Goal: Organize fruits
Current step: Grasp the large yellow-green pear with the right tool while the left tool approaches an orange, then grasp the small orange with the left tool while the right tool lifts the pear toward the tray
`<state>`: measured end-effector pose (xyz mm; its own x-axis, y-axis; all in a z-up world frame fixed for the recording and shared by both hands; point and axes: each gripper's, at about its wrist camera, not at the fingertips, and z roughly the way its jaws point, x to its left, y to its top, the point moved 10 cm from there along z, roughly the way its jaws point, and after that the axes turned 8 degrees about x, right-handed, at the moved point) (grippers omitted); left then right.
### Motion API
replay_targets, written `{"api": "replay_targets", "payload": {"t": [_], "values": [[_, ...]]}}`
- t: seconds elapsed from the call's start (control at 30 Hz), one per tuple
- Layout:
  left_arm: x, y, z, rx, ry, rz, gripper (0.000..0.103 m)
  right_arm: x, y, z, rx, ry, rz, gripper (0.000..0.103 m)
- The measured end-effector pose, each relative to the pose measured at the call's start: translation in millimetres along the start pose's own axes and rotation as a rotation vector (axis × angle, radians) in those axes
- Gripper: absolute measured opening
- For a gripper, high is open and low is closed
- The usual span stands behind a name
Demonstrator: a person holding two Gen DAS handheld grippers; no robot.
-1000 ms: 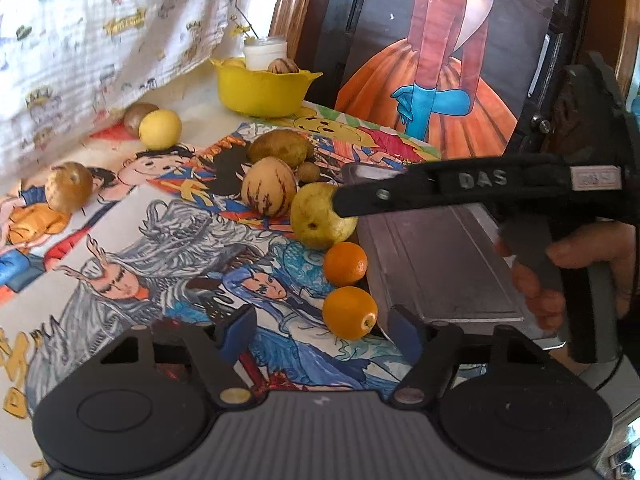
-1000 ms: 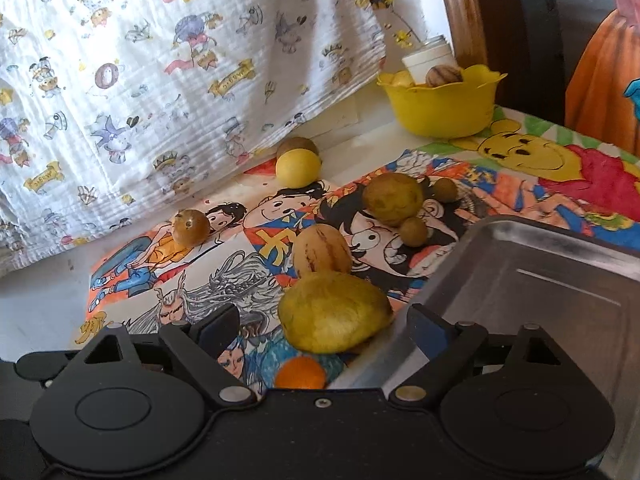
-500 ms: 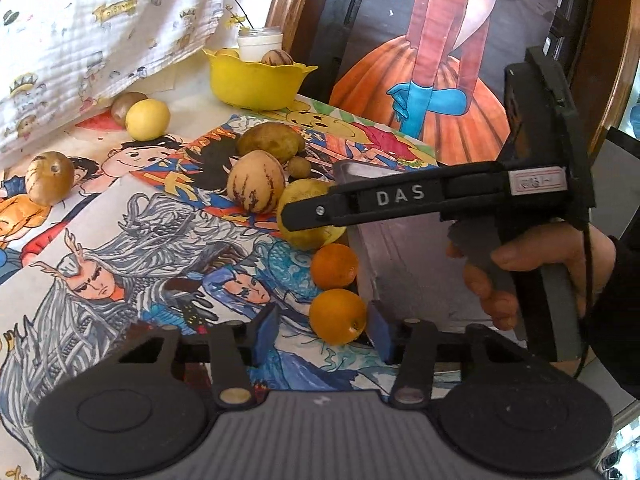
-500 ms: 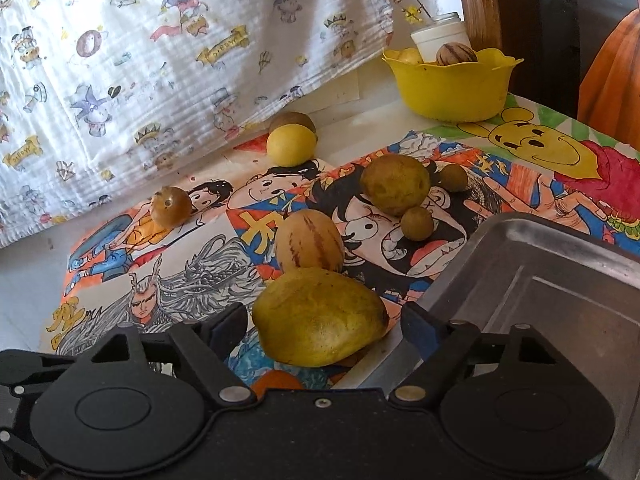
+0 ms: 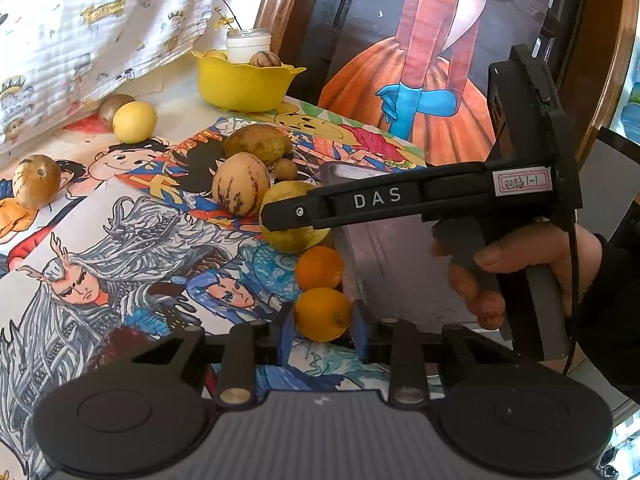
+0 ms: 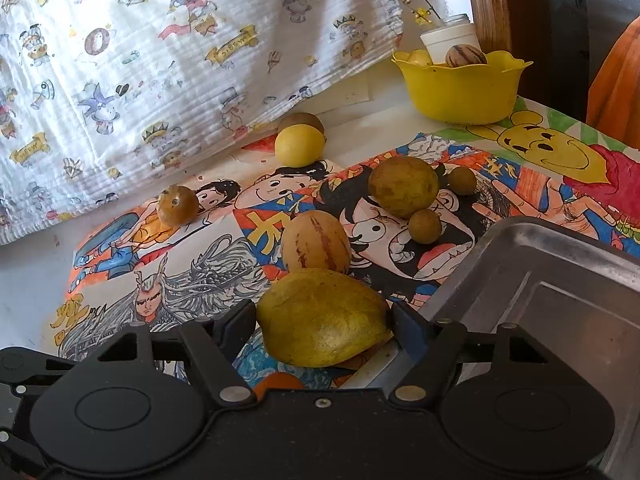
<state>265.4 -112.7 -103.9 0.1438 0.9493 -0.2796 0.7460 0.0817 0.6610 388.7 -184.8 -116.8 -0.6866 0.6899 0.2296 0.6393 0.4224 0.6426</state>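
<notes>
My left gripper [image 5: 320,330] has its blue fingers closed against both sides of the near orange [image 5: 322,314], which rests beside the metal tray [image 5: 396,264]. A second orange [image 5: 319,267] lies just behind it. My right gripper [image 6: 322,320] has its fingers against both ends of the yellow-green pear [image 6: 322,316], at the tray's left edge [image 6: 560,280]. In the left wrist view the right gripper's finger [image 5: 340,208] crosses over that pear [image 5: 292,224]. A striped pale melon [image 6: 315,242], a brownish round fruit [image 6: 403,186] and two small brown fruits [image 6: 425,226] lie behind.
A yellow bowl [image 6: 464,88] with fruit and a white cup stands at the back. A yellow lemon [image 6: 299,146], a brown fruit behind it and another brown fruit [image 6: 177,205] lie left on the cartoon-printed mat. A patterned cloth hangs at the back left. A painting leans at the back right.
Both grippers moved forward and closed in. The left fingers narrowed around the near orange. The right fingers narrowed around the pear.
</notes>
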Motion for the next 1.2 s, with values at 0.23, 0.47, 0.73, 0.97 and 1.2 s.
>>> {"api": "replay_targets", "payload": {"t": [0.23,0.47,0.73,0.97,1.2], "values": [[5,0,-3,0.005,0.030,-0.005,0.031,0,0,0,0.000,0.000,0.002,0.075],[10,1,-5,0.001,0.059,-0.007,0.032,1,0,0,0.005,-0.001,-0.005,0.075],[12,4,0,-0.002,0.087,-0.002,0.045,4,2,9,0.047,0.016,-0.032,0.075],[10,5,2,-0.007,0.067,0.014,0.035,9,0,15,0.058,0.036,-0.032,0.070],[11,4,0,-0.002,0.068,0.013,0.034,6,0,12,0.048,0.044,0.017,0.069]]}}
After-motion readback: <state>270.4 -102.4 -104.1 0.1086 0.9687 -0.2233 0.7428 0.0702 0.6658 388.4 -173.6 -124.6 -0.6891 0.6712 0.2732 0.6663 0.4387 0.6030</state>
